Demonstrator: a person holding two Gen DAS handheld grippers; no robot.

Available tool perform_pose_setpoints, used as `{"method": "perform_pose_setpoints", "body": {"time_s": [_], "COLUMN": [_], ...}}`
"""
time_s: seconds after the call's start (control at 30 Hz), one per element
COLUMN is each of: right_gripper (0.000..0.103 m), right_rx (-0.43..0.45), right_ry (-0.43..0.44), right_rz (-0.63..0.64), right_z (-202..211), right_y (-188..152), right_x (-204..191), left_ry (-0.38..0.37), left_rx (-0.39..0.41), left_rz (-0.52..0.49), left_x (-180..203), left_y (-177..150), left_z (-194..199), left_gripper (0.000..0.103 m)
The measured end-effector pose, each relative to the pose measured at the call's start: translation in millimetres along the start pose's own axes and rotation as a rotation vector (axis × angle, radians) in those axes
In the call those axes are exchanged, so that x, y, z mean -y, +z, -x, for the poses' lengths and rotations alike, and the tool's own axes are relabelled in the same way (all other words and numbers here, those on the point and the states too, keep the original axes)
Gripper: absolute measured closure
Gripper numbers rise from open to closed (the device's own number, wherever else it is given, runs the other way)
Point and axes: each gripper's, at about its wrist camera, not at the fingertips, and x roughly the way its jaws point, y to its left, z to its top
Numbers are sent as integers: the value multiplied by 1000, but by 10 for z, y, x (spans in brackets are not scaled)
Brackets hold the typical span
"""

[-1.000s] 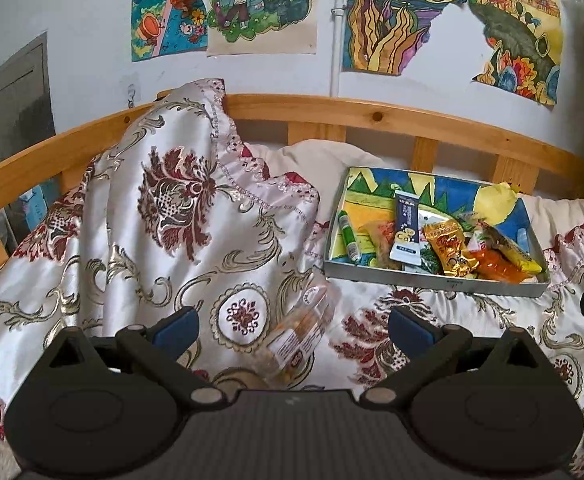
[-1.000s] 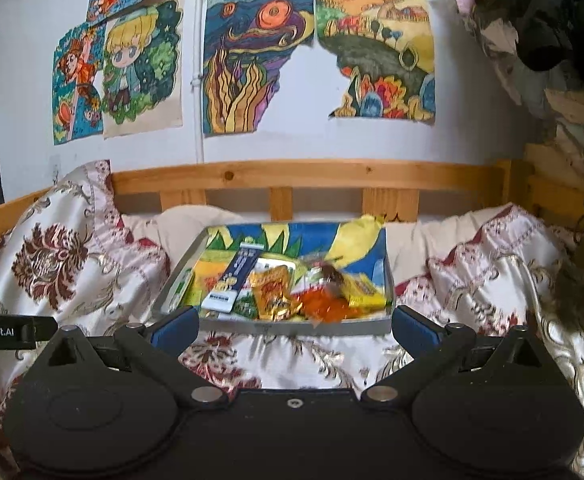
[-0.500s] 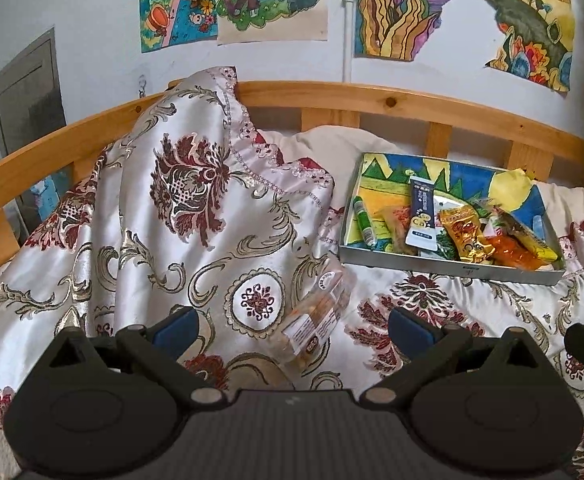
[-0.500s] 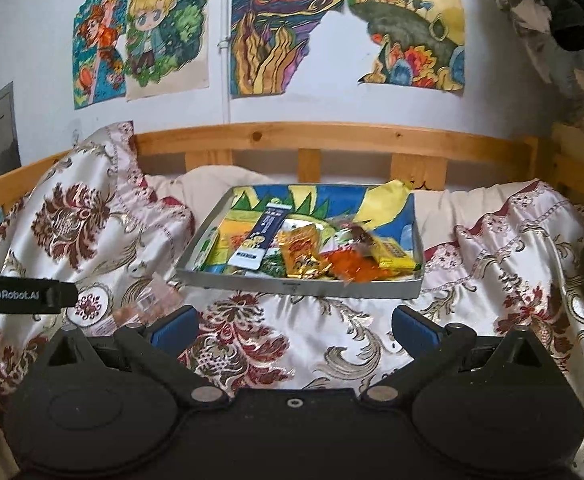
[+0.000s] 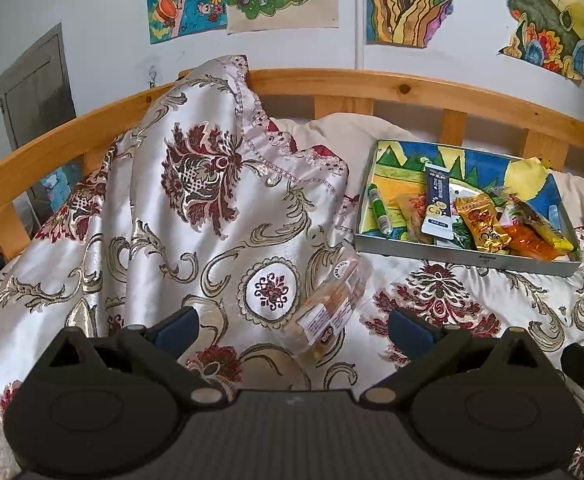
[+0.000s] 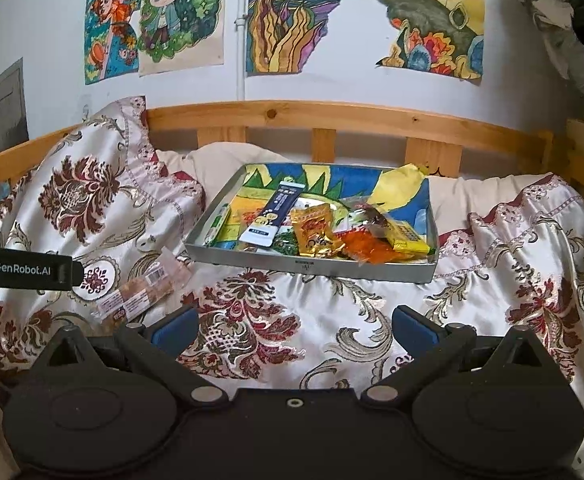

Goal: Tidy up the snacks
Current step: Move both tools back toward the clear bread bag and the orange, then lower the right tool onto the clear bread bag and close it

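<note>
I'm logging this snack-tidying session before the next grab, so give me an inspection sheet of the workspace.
Surface: rumpled floral bedspread on a wooden-railed bed.
Job's things: grey tray holding several snack packets; one clear biscuit packet lies loose on the bedspread, left of the tray.
Clutter: nothing seen.
Grippers: left gripper open, biscuit packet between its fingers, untouched; right gripper open, empty, facing the tray.
Cables: nothing seen.
Surroundings: colourful drawings on the white wall; wooden rail behind.

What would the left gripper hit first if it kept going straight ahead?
Probably the clear snack packet lying on the bedspread; it sits just ahead, between the open jaws of the left gripper. Depth is uncertain.
</note>
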Motion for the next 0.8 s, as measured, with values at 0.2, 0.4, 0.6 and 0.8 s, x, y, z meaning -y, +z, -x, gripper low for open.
{"method": "perform_pose_setpoints", "body": {"time_s": [0.2,0.4,0.6,0.8], "right_gripper": [1,1,1,1], "right_rx": [-15,-12,-34,-91], "right_ry": [19,53,80,123], "right_rz": [20,24,-3,-8], "right_z": [-34,-94,-211,-430], "right_y": [48,32,3,-2], "right_x": [-53,-63,-54,-172], "left_ry": [-42,-105,-118,-109], "left_rx": [-58,-98,-262,-290], "left_rz": [-2,-10,-4,54], "left_x": [-51,-201,-269,-339], "left_y": [101,269,388,469], "left_z": [-95,-313,-817,-1050], "left_gripper": [1,0,0,1]}}
